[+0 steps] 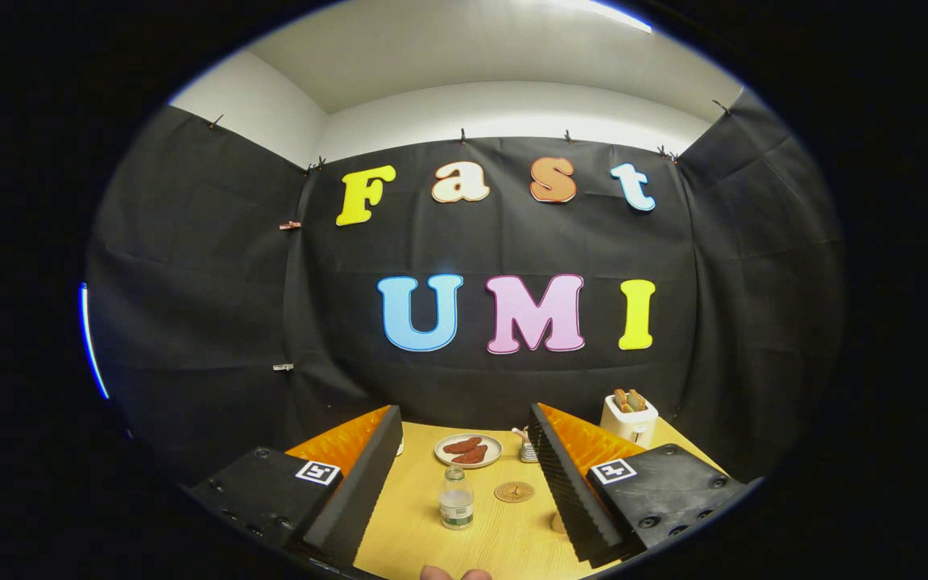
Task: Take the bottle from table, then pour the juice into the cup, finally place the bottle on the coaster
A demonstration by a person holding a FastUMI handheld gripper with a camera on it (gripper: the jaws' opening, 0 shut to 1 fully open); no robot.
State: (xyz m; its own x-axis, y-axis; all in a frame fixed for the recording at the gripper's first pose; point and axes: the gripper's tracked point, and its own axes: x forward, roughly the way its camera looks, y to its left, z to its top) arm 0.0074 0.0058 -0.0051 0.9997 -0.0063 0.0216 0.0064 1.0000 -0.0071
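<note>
Clear bottle (pixel 457 499) between parted fingers (pixel 562 471)

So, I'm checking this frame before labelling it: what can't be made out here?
- Cup: in the gripper view, mostly hidden behind one finger of the open tool; just a sliver shows.
- Bottle: too small to tell the juice level.
- Item behind the plate: partly hidden by that finger, too small to identify.
- Coaster: its pattern is too small.
- Fingertips at the table's near edge: cut off.
</note>
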